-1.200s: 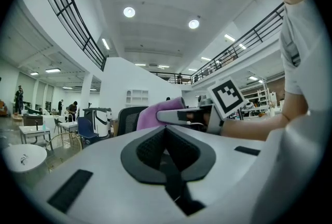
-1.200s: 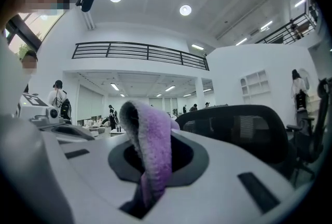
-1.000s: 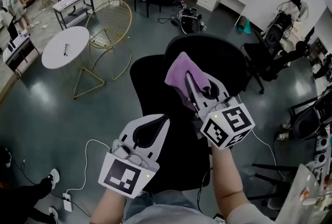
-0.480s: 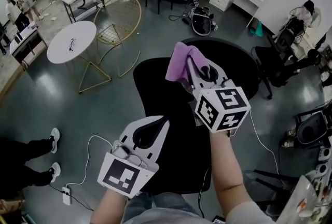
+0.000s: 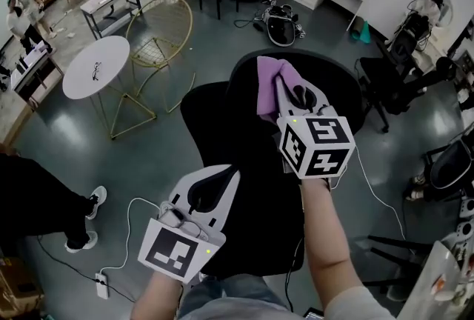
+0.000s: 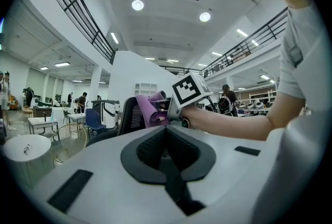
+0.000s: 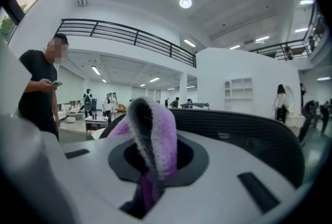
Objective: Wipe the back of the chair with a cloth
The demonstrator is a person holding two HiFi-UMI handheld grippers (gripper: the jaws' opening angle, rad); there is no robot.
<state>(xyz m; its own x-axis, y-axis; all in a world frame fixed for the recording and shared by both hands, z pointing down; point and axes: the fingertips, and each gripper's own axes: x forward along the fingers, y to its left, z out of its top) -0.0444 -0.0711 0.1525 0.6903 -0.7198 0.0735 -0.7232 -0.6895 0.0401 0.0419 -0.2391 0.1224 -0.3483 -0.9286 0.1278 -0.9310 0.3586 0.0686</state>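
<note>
Right gripper [image 5: 284, 91] clenched on the purple cloth [image 5: 269, 81]. The cloth folds up out of its jaws, at the top edge of the black chair back [image 5: 222, 133] just ahead. Left gripper [image 5: 234, 173] closed on nothing, well behind and left of the right one.

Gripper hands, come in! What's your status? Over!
Left gripper shut, empty, held low. Right gripper shut on cloth, up by the chair. Nothing in the way.
</note>
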